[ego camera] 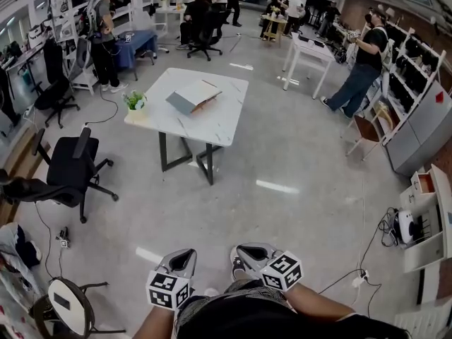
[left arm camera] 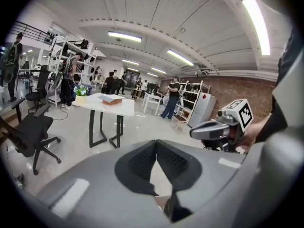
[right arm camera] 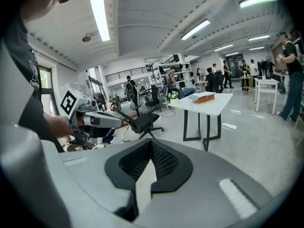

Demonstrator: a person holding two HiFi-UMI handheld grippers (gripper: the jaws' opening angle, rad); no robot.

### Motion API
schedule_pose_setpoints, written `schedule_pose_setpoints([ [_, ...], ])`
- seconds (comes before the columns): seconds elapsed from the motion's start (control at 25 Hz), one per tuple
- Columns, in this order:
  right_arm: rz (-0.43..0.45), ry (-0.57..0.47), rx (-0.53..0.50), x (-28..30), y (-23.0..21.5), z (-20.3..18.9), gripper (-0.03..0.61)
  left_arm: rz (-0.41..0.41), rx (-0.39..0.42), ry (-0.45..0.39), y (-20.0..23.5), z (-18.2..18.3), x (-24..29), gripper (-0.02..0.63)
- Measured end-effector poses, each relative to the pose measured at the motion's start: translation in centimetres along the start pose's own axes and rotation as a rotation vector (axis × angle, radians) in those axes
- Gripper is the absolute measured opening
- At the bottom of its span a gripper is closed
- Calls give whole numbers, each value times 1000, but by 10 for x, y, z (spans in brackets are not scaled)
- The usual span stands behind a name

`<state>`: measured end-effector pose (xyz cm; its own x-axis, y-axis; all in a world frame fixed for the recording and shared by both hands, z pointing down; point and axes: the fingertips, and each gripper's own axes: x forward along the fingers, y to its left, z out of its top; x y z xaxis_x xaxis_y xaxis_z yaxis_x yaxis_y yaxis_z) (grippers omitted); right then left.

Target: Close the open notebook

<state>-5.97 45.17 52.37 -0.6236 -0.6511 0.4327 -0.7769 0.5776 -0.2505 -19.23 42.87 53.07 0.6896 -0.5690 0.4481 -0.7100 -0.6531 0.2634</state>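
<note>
We hold the left gripper (ego camera: 180,261) and the right gripper (ego camera: 248,254) with jaws pressed together on nothing. The notebook (ego camera: 194,96) lies far ahead of both, on the white table (ego camera: 212,122). We think closed jaws could push the flat grey cover, so the notebook slides on the smooth top.
</note>
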Motion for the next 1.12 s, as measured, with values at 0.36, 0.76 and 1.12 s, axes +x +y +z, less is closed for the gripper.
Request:
schedule_pose_setpoints([
  [0.36,17,1,13,17,-35,10,0,5,-11,11,10,20,35,58],
  [0.76,11,-7,32,35,-114,34,0,26,10,15,23,64,104,58],
  [1.12,67,-12,14,53,-179,68,0,82,22,11,34,111,161,58],
])
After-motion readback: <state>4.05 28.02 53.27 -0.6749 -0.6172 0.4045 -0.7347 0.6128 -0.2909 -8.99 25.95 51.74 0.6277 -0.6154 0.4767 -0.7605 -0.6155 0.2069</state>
